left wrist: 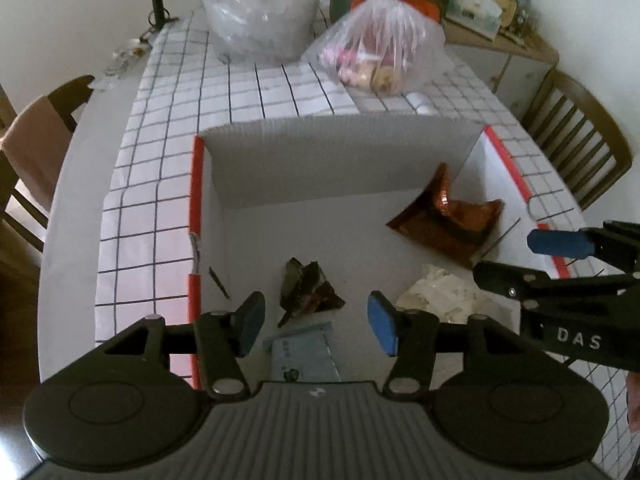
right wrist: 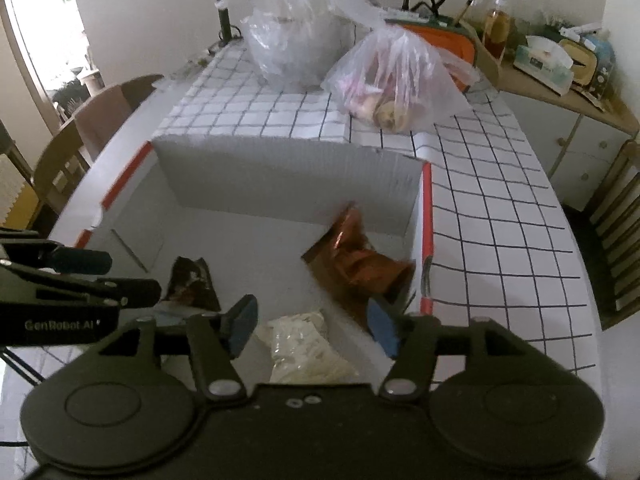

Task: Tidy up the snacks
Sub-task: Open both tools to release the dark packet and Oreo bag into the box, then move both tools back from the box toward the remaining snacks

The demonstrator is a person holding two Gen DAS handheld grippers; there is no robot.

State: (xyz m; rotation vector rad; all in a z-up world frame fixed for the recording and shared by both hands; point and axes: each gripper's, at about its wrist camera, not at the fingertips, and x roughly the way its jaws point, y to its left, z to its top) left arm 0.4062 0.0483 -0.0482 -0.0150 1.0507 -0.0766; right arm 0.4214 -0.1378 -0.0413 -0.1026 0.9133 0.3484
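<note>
Snacks are lying inside a white cardboard box with red edges, sitting on a table covered by a checked cloth. In the left wrist view, a dark crumpled packet is resting at the lower middle of the frame, a shiny brown packet is leaning toward the box's right corner, a pale packet is lying at the lower right, and a light blue packet is showing at the bottom. The left gripper is hovering over the dark packet with its fingers parted and gripping nothing. The right gripper is hanging above the pale packet, fingers likewise apart and empty. Two plastic bags are sitting beyond the box at the top of the frame.
</note>
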